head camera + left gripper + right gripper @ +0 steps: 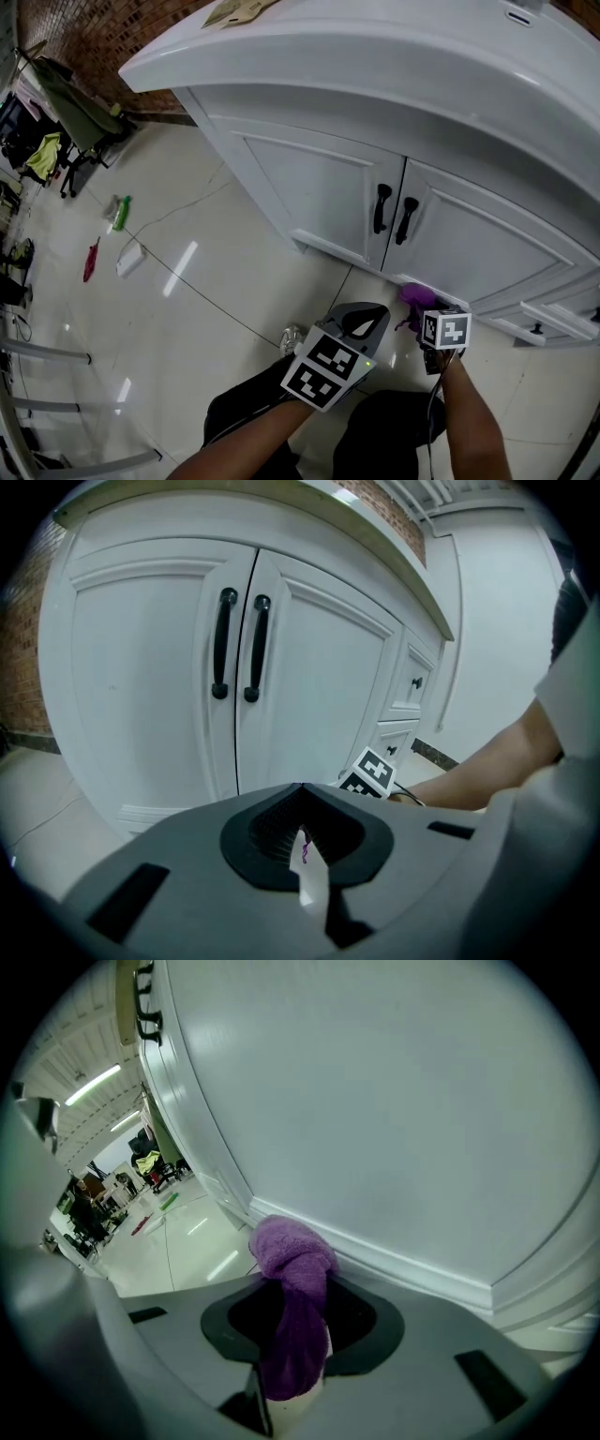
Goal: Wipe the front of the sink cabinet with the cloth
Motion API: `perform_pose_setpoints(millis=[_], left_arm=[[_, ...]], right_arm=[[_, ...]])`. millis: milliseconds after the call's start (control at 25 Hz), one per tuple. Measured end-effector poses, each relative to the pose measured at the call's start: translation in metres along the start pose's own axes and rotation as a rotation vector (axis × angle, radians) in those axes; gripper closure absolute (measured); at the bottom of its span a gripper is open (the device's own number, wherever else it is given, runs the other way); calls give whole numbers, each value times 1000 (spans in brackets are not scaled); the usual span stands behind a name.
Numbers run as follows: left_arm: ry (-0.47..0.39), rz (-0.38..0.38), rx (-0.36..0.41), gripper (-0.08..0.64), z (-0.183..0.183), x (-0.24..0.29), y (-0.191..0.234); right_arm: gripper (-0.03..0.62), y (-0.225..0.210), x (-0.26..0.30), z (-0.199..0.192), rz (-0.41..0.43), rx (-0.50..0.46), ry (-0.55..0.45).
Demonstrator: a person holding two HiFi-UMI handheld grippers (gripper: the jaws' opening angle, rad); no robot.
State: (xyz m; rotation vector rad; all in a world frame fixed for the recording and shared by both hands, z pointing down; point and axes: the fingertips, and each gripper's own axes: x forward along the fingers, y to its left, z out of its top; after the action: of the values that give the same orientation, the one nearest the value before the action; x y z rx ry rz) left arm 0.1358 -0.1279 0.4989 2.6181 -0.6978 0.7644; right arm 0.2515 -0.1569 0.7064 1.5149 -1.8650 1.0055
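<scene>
Gripping a purple cloth, the right tongs are clamped on its hanging tail, and the bunched head pokes out past the tips. The left tongs are pressed together on nothing but a purple thread.

From the head view, the left tongs hover low over the floor, just beside the right tongs. The cloth sits at the foot of the sink cabinet, below its right-hand door.

Only the right gripper view shows the contact: the bunched cloth lies against the moulding at the bottom of the door panel, and plain white panel fills most of that view.

Only the left gripper view takes in the cabinet front squarely: two doors, two black bar handles side by side at the middle seam, and two small drawers to the right, each with one dark knob. It also catches the right tongs' marker cube and a forearm.

Only the head view shows the white worktop overhanging the doors. Farther off on the floor it shows three small things: one green, one red, one white.
</scene>
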Motion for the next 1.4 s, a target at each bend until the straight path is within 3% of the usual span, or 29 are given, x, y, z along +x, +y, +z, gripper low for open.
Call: perform_pose_setpoints(millis=[440, 1400], left_arm=[[-2, 23, -23, 555, -7, -14, 16], [-146, 52, 26, 555, 49, -83, -16]], right_arm=[[474, 15, 0, 14, 10, 23, -19], [474, 65, -168, 160, 20, -51, -353]])
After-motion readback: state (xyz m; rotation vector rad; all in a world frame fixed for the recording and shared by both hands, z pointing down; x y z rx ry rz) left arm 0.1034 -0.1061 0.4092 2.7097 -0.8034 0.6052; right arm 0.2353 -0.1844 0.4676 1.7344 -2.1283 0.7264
